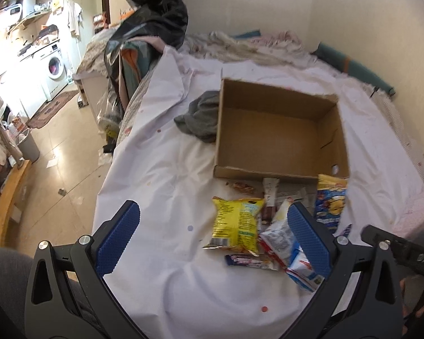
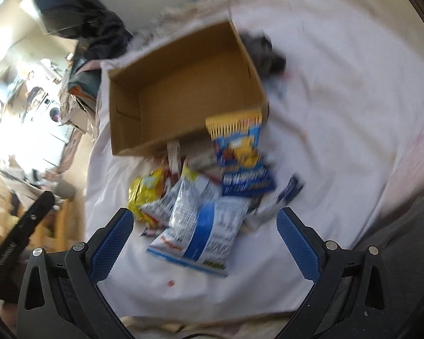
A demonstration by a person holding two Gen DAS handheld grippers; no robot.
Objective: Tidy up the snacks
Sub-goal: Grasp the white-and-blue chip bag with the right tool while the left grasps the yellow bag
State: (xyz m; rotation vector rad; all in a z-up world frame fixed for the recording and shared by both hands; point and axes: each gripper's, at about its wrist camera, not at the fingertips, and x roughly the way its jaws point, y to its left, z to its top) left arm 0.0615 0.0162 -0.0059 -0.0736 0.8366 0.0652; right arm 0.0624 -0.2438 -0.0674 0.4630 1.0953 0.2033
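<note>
An empty brown cardboard box lies open on a white sheet. In front of it sits a heap of snack packs: a yellow bag, a blue and yellow bag, a white and blue bag and a purple bar. My left gripper is open just short of the heap, the yellow bag between its fingers in view. My right gripper hangs open over the white and blue bag. The right wrist view is blurred.
A grey cloth lies against the box's left side. The white sheet covers a bed that ends at the left, with floor beyond. A dark bag and piled bedding stand at the back. The other gripper's body shows at the right edge.
</note>
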